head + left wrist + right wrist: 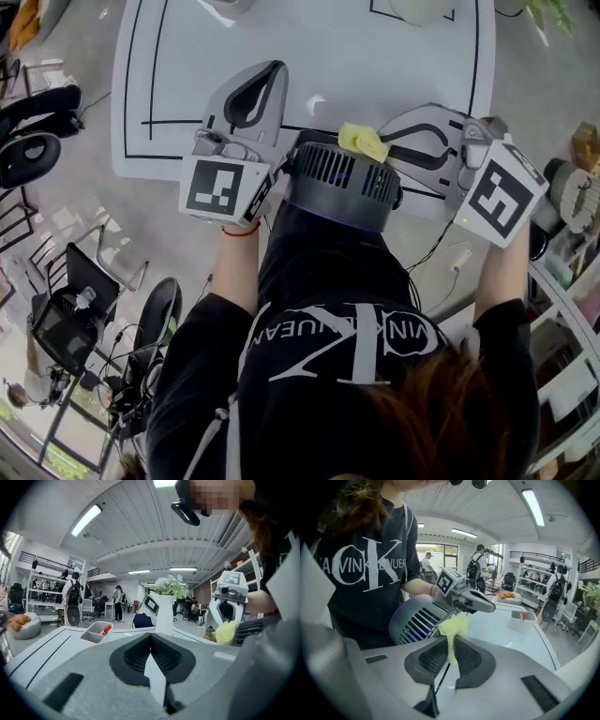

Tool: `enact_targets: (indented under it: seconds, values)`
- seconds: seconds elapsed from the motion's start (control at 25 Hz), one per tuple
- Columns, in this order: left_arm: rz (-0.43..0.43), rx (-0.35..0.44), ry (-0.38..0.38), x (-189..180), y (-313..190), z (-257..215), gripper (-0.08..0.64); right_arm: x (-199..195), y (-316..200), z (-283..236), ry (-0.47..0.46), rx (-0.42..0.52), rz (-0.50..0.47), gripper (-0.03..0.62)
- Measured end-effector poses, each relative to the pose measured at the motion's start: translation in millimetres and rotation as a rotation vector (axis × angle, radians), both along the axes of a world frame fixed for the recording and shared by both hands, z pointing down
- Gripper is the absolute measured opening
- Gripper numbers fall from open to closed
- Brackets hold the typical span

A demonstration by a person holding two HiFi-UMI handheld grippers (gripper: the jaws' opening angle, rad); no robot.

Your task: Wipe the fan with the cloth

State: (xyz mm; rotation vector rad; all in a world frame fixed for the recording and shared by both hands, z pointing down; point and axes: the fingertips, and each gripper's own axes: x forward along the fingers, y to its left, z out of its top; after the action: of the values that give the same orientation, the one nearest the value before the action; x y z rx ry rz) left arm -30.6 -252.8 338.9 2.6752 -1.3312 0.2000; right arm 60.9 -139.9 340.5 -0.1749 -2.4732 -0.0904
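Note:
The grey round fan (342, 183) with dark slots rests at the white table's near edge, against the person's body. My right gripper (382, 141) is shut on a small yellow cloth (364, 141) that touches the fan's upper rim. The right gripper view shows the cloth (453, 625) bunched out of the closed jaws, right beside the slotted housing (415, 618). My left gripper (274, 70) lies left of the fan, pointing away over the table, shut with nothing in it. From the left gripper view the cloth (226, 632) and fan slats (251, 627) appear at the right.
The white table (375, 56) with black lines stretches beyond the fan. A white bin (96, 632) with a red item and a white vase (165, 611) of flowers stand farther back. Office chairs (37, 131) are on the floor left, and a shelf (572, 197) is right.

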Motion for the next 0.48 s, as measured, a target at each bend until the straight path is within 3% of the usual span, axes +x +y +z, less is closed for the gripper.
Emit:
enact_targets:
  seconds: [0.2, 0.48]
  values:
    - [-0.005, -0.031, 0.018, 7.7, -14.9, 11.0, 0.009, -2.5, -3.5, 11.6, -0.003, -0.058, -0.157, 0.038]
    - [0.009, -0.067, 0.031, 14.6, -27.6, 25.8, 0.009, -9.9, -3.7, 40.2, 0.082, -0.151, -0.289, 0.038]
